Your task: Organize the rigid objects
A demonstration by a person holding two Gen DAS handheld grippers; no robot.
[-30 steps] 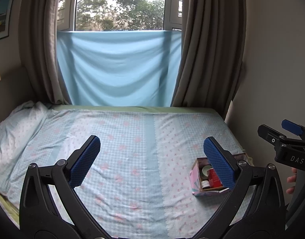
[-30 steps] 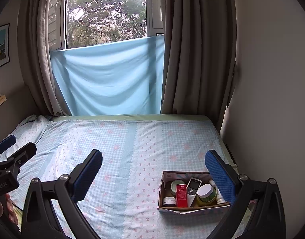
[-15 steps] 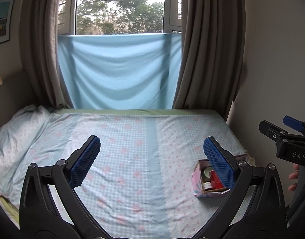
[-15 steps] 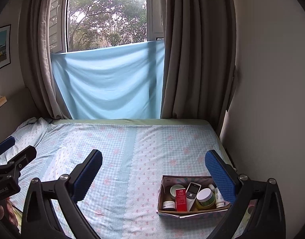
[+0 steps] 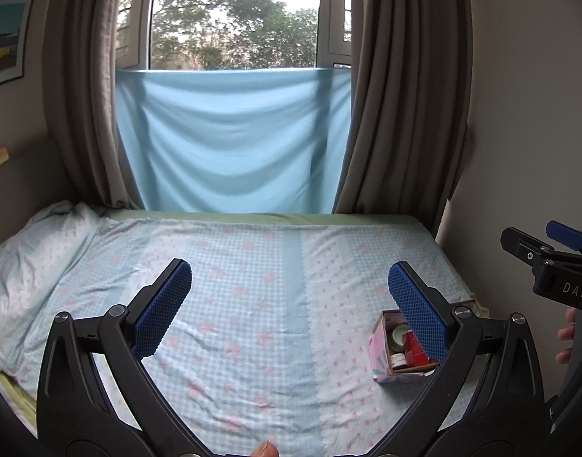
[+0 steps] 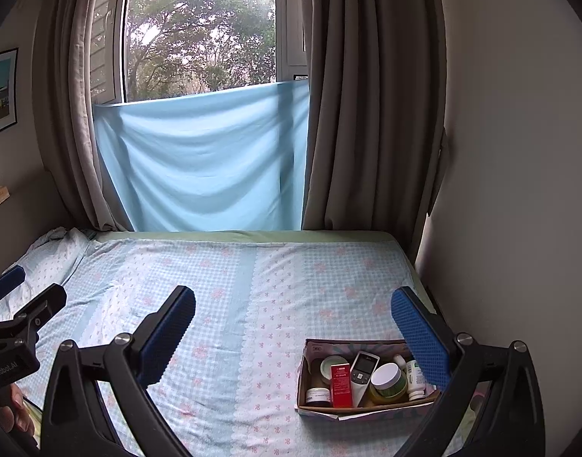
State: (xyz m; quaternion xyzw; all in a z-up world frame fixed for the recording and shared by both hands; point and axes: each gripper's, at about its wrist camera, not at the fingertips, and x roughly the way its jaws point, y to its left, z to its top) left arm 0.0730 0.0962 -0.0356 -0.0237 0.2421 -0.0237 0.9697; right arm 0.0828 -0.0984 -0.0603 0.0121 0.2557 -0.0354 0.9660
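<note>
You hold both grippers above the near end of the bed (image 6: pixel 230 289), aimed toward the window (image 6: pixel 199 26).

Left gripper (image 5: pixel 291 293): the fingers (image 5: pixel 163 304) are spread wide and hold nothing. Only the checked bed sheet shows between them.

Right gripper (image 6: pixel 294 323): the fingers (image 6: pixel 420 339) are likewise spread wide and hold nothing. In the left wrist view this gripper appears at the right edge of the frame, with your fingertips visible beside its handle.

The cardboard box (image 6: pixel 317 411) sits on the bed near its right edge, toward the near right corner. From the right wrist view the box lies between the two fingers, closer to the right one, whose pad covers the box's far right corner. From the left wrist view the box (image 5: pixel 380 350) lies behind the right finger of the left gripper.

Box contents, as seen from the right wrist view:
- a red carton (image 6: pixel 341 384), upright, near the middle;
- a white handheld device (image 6: pixel 361 375) with a small screen, leaning just beside the red carton;
- a jar with a white lid (image 6: pixel 386 377), to the right of the device;
- a white bottle (image 6: pixel 415 377) at the right end;
- a round green-lidded jar (image 6: pixel 330 365) behind the red carton;
- a small dark jar (image 6: pixel 316 394) at the near left corner.

Neither gripper touches the box.
</note>
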